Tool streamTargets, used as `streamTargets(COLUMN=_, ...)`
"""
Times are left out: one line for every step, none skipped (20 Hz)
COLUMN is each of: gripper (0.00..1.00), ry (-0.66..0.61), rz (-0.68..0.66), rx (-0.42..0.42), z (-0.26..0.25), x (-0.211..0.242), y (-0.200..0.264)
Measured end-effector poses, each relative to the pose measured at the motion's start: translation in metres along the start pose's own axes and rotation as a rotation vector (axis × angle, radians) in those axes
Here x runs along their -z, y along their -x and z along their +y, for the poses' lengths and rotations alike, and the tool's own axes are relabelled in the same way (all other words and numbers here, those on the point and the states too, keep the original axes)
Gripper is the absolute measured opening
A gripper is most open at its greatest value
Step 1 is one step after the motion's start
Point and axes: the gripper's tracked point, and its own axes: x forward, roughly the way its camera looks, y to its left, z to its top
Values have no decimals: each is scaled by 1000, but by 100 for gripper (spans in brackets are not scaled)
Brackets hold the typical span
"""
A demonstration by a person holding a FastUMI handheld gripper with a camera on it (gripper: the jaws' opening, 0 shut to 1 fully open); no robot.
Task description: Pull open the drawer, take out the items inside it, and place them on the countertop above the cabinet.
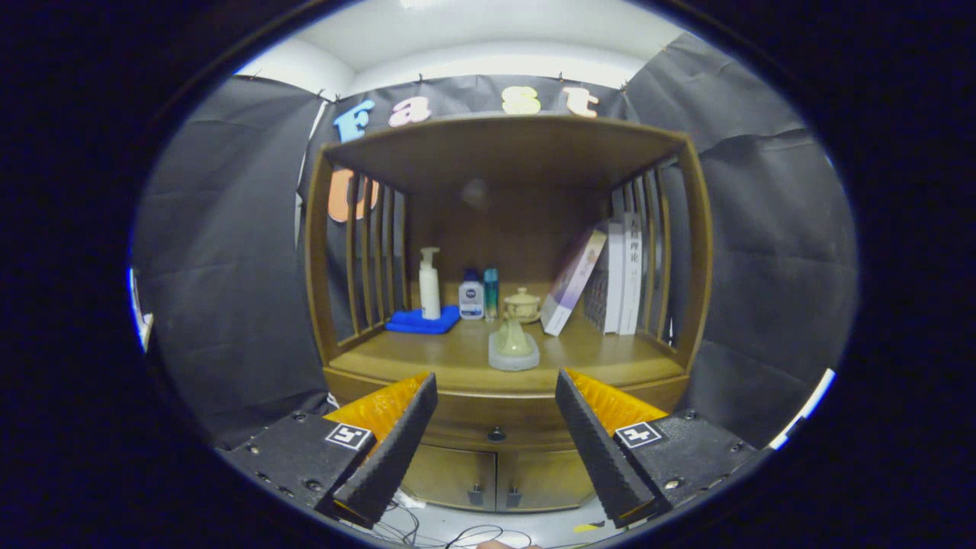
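The hand-held gripper [496, 427] has its two fingers wide apart, with nothing between them. It is held out in front of a wooden cabinet [320, 252]. Between the fingers and a bit beyond them I can see the drawer [496, 418] with its small round knob [496, 435]. The drawer is pushed in flat, so it is closed now. What is inside it is hidden. Under the drawer are two little doors [496, 476], closed too. Above the drawer is the bench [610, 358], the flat wooden top of the cabinet. Lots of things stand on it: a pump bottle [429, 284] on a blue cloth [422, 322], two small bottles [479, 296], a little lidded cup [522, 303], a pale green figure on a round base [514, 345], and some books [610, 278] leaning at the side. I cannot tell if any of these came from the drawer. So this could be a drawer that needs opening, or one already emptied and shut again.
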Motion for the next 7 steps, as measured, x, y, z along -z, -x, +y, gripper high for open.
streamTargets(gripper=100, ry=4, rz=-20, rx=-7, z=-3, x=-13, y=14)
streamTargets(gripper=100, ry=8, rz=-38, rx=-16, z=-5, x=-24, y=27)
streamTargets(gripper=100, ry=13, rz=-54, rx=-25, z=-7, x=-34, y=40)
streamTargets(gripper=100, ry=12, rz=-67, rx=-33, z=-8, x=-43, y=51)
streamTargets(gripper=100, ry=10, rz=-78, rx=-41, z=-9, x=-51, y=61)
streamTargets(gripper=100, ry=6, rz=-85, rx=-50, z=-10, x=-59, y=70)
streamTargets(gripper=100, ry=-2, rz=-89, rx=-53, z=-13, x=-66, y=78)
